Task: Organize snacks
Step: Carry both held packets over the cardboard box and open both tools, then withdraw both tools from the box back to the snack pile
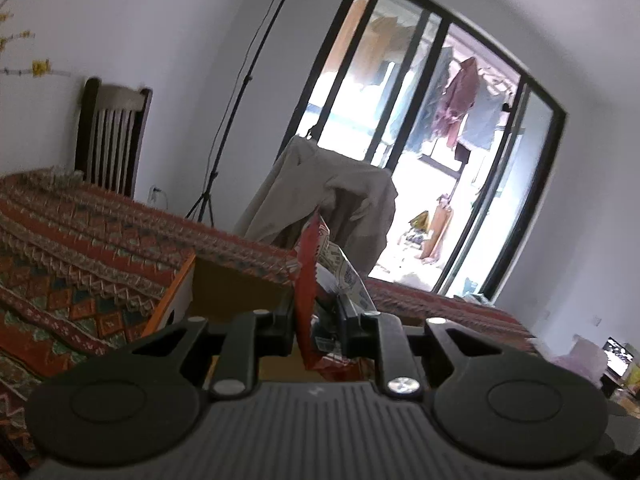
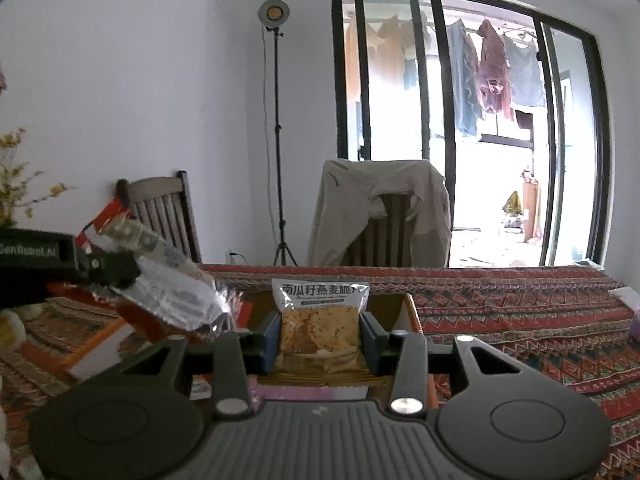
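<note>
My left gripper [image 1: 314, 312] is shut on a red snack packet [image 1: 310, 276] held on edge above an open cardboard box [image 1: 236, 284]; a white printed packet [image 1: 344, 272] shows just behind it. In the right wrist view my left gripper [image 2: 110, 270] hangs at the left, with the red and silver packet [image 2: 176, 296] tilted over the box. My right gripper [image 2: 319, 334] is shut on a clear packet of oat crisps [image 2: 319, 320] with a white printed top. It is held upright over the same cardboard box [image 2: 406, 312].
A red patterned cloth covers the table [image 2: 520, 320]. Behind it stand a wooden chair [image 2: 164, 208] and a chair draped with a beige jacket [image 2: 380, 208]. A lamp stand [image 2: 278, 140] and a glass door are at the back. Yellow flowers [image 2: 16, 176] are at the left.
</note>
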`<state>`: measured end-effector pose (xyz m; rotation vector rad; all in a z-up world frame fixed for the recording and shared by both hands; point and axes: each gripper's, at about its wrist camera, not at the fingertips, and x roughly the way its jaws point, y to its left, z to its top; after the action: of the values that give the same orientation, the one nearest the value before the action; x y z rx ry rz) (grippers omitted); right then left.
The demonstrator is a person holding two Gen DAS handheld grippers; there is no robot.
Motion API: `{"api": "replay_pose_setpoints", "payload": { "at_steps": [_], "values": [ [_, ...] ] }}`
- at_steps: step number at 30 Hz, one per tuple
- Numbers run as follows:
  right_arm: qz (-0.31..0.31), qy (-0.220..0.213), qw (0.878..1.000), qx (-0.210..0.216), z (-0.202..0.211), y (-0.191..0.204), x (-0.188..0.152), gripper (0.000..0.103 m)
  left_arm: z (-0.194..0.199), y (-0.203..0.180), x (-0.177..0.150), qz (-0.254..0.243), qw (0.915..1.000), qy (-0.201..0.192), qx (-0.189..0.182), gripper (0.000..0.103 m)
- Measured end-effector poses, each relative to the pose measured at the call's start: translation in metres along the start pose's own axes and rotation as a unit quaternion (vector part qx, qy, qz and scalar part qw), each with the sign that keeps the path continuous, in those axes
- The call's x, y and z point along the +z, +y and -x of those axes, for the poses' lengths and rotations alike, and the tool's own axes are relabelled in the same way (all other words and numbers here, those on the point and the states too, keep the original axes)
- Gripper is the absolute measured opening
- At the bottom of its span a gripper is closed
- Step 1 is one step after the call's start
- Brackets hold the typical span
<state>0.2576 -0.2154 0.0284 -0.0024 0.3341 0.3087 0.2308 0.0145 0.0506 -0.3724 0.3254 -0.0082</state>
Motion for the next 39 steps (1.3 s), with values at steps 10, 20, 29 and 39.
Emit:
{"api": "replay_pose_setpoints", "payload": {
  "at_steps": [10, 20, 29, 39],
  "values": [
    [0.018, 0.035, 0.999, 0.004, -0.022, 0.0, -0.023, 0.041, -0.027, 0.017, -0.021, -0.008, 0.9991, 0.031, 0.029, 0.021],
    [-0.015, 0.04, 0.999, 0.005, -0.02, -0.012, -0.028, 0.103, -0.011, 0.008, -0.027, -0.04, 0.9971, 0.0, 0.064, 0.103],
    [-0.026, 0.049, 0.998, -0.005, -0.02, -0.018, -0.029, 0.103, -0.006, -0.003, -0.031, -0.064, 0.9945, -0.006, 0.083, 0.103],
    [-0.026, 0.037, 0.999, 0.002, -0.013, -0.019, -0.023, 0.103, 0.009, -0.008, -0.021, -0.058, 0.9951, -0.019, 0.078, 0.103]
  ]
}}
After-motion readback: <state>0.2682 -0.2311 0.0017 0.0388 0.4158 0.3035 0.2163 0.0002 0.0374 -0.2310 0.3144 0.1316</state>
